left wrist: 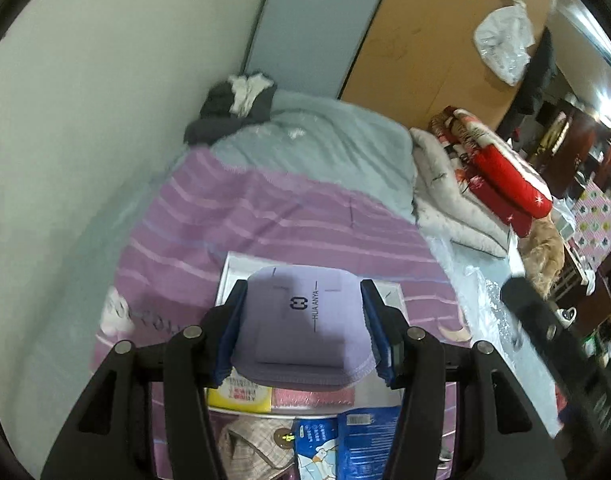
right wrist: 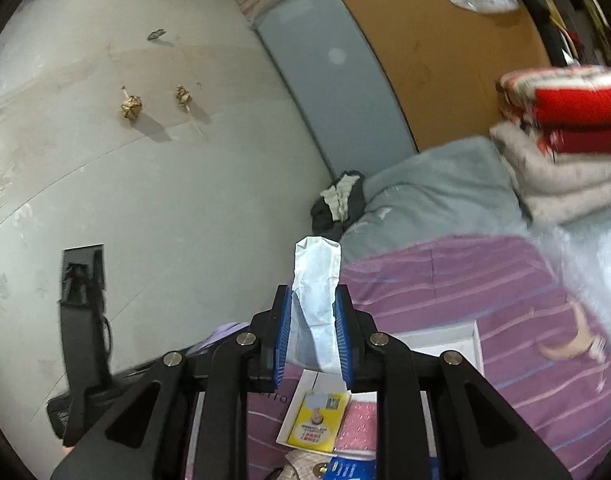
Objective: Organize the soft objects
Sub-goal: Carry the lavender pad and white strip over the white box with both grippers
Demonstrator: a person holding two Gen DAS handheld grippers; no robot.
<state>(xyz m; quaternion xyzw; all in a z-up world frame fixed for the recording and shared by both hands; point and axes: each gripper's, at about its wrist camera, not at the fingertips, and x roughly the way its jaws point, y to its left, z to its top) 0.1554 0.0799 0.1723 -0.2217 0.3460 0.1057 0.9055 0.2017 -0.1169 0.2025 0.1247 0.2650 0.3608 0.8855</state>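
My left gripper (left wrist: 305, 286) is shut on a folded lilac cloth (left wrist: 305, 320) with a paper band printed "HUA ANYA"; its blue pads press on both sides. The cloth hangs above a white box (left wrist: 233, 276) on the bed, which holds a yellow packet (left wrist: 241, 394) and a pink packet (left wrist: 313, 396). In the right wrist view my right gripper (right wrist: 313, 290) is shut on a pale blue soft pack (right wrist: 317, 280) that sticks up past the fingertips. The white box (right wrist: 457, 334), yellow packet (right wrist: 317, 424) and pink packet (right wrist: 357, 424) lie below it.
A purple striped sheet (left wrist: 265, 220) covers the bed, with a grey-blue blanket (left wrist: 325, 140) and a dark and white garment (left wrist: 237, 100) beyond it. Folded red and white quilts (left wrist: 485, 168) are stacked at the right. A blue packet (left wrist: 345, 440) and plaid cloth (left wrist: 249, 444) lie near me. A wall (left wrist: 85, 120) runs along the left.
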